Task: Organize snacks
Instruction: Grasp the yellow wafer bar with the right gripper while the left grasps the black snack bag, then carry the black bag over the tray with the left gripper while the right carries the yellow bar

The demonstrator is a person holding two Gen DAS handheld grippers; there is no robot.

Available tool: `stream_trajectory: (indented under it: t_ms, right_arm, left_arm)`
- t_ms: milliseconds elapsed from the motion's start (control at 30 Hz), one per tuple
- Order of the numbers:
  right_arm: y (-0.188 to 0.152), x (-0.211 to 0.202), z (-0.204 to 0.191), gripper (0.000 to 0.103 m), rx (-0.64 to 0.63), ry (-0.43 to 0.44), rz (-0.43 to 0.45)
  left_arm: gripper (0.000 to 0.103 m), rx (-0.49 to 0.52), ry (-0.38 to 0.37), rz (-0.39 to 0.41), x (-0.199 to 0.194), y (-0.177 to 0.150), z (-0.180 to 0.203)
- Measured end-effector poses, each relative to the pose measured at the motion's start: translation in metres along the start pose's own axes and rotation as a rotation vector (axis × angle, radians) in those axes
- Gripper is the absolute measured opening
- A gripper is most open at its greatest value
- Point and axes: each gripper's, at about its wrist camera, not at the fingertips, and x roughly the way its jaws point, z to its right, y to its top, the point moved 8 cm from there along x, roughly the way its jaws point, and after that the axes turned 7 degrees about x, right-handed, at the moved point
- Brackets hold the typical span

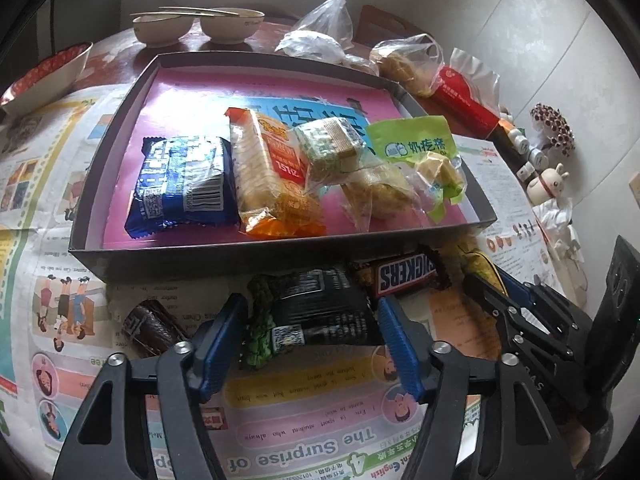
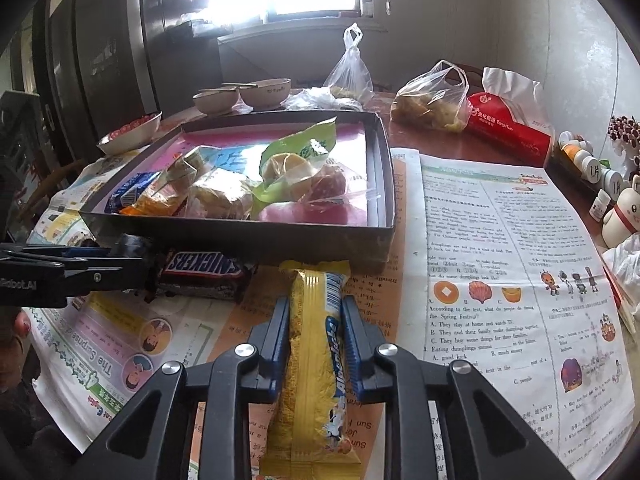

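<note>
yellow packet [image 2: 316, 368]: near end cut off by the bottom edge
brown snack [image 1: 154, 326]: partly hidden behind left finger
red-rimmed bowl [image 1: 44, 80]: cropped at left

Newspaper sheets [image 2: 500, 264] cover the near tabletop, print and cartoons showing. At the far edge two pale bowls [image 2: 244, 94] stand side by side, chopsticks [image 1: 192, 12] laid across them. A red-patterned dish [image 2: 130, 132] sits at left. A red tissue pack [image 2: 508, 128] lies at right, tissue sticking out. Beside the wall: small white bottles [image 1: 528, 152], a rabbit figurine [image 1: 548, 182].
</note>
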Motion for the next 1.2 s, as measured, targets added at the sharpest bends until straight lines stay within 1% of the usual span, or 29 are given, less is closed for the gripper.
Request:
stream_trajectory:
  t_ms: [33, 167, 400, 633, 900, 1200]
  right_arm:
    - [0.0, -0.001, 0.0, 0.025, 0.002, 0.001, 0.002]
    - [0.002, -0.005, -0.002, 0.025, 0.006, 0.006, 0.009]
    - [0.005, -0.013, -0.004, 0.025, 0.012, 0.018, 0.029]
    - [0.011, -0.023, -0.006, 0.025, 0.024, 0.028, 0.052]
    - [0.017, -0.029, -0.003, 0.025, 0.036, 0.025, 0.073]
    - [0.024, -0.033, -0.001, 0.025, 0.05, 0.023, 0.091]
  left_arm:
    - [0.066, -0.002, -0.002, 0.002, 0.0, 0.0, 0.0]
    - [0.059, 0.001, -0.014, 0.004, -0.001, -0.001, 0.002]
    - [0.055, 0.002, -0.017, 0.01, -0.006, -0.002, 0.002]
    - [0.054, -0.004, -0.042, 0.046, -0.024, 0.002, 0.004]
    - [0.054, -0.031, -0.014, 0.119, -0.05, 0.014, -0.012]
    - [0.054, -0.064, 0.021, 0.168, -0.067, 0.025, -0.034]
